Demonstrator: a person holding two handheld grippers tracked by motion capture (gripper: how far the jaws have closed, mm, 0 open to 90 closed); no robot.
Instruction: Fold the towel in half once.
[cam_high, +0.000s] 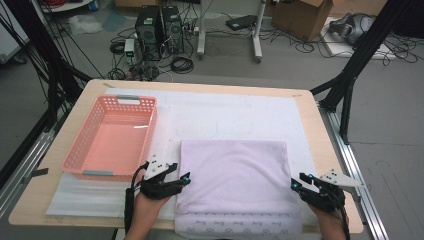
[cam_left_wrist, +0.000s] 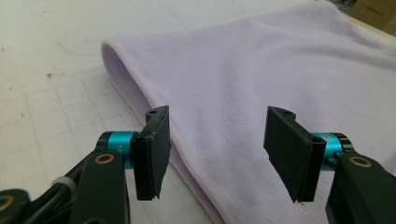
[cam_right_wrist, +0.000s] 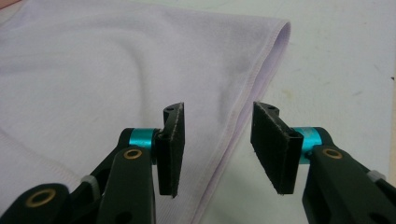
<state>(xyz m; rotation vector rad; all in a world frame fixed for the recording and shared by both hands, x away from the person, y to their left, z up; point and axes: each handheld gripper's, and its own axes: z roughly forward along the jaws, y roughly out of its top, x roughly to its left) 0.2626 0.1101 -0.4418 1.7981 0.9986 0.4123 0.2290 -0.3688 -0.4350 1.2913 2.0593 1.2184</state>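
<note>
Where the wooden tabletop (cam_high: 320, 130) carries a white mat (cam_high: 235, 112), a folded lilac towel (cam_high: 235, 175) lies on the near half of that mat, its near edge at the tabletop's front rim. To its left, just beside it, stands a pink plastic basket (cam_high: 82, 150) with perforated walls, a grey handle strip at its far and near ends. The left tool (cam_high: 182, 179) sits at the towel's near left corner, held by a hand that comes in from the bottom; its jaws stand apart with nothing pinched, and in the left gripper view the towel's folded left edge (cam_left_wrist: 140, 100) runs between them, below them. The right tool (cam_high: 299, 181) sits at the towel's near right side, jaws likewise apart and unloaded; in the right gripper view the towel's hemmed right edge (cam_right_wrist: 254, 84) passes under the gap.
</note>
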